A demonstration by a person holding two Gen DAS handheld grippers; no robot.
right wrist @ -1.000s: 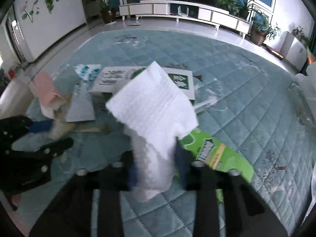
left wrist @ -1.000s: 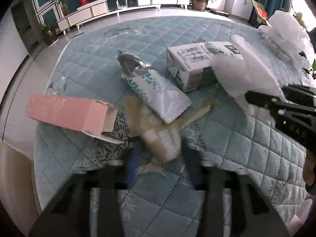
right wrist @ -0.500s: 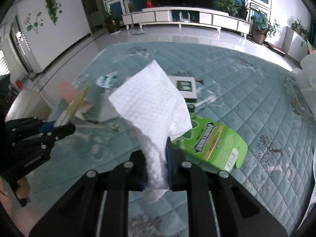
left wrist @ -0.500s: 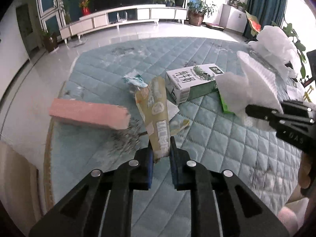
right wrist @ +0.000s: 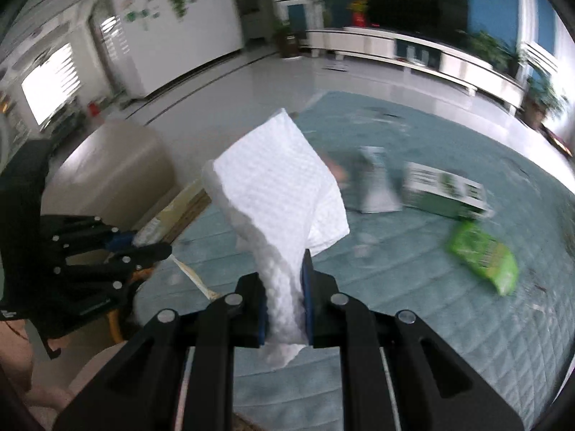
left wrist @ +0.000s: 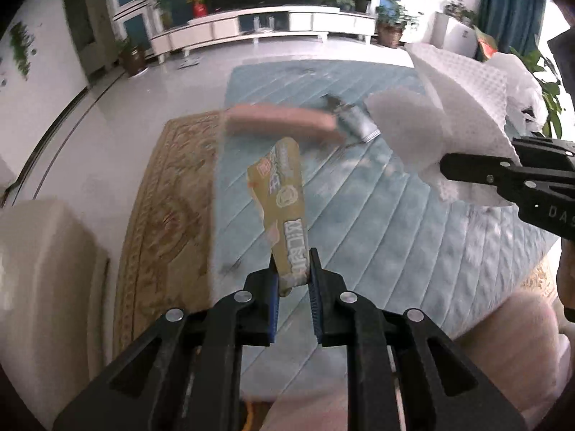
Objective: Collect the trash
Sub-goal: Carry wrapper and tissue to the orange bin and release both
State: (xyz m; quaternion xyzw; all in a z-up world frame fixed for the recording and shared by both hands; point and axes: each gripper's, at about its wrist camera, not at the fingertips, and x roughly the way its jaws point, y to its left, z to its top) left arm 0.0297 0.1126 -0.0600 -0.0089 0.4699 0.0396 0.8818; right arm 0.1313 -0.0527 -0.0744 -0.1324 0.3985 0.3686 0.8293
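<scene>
— What have your claws got?
— My left gripper is clamped on a tan wrapper; my right gripper pinches a white paper towel.
— Where?
— Both lifted above the blue quilted mat; a green packet lies on it.

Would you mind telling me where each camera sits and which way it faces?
Left wrist: on the left gripper, facing across the blue mat; it holds a wrapper. The right gripper shows.
Right wrist: on the right gripper, facing the mat; it holds a paper towel. The left gripper shows.
Shared: mat, towel, both grippers.
</scene>
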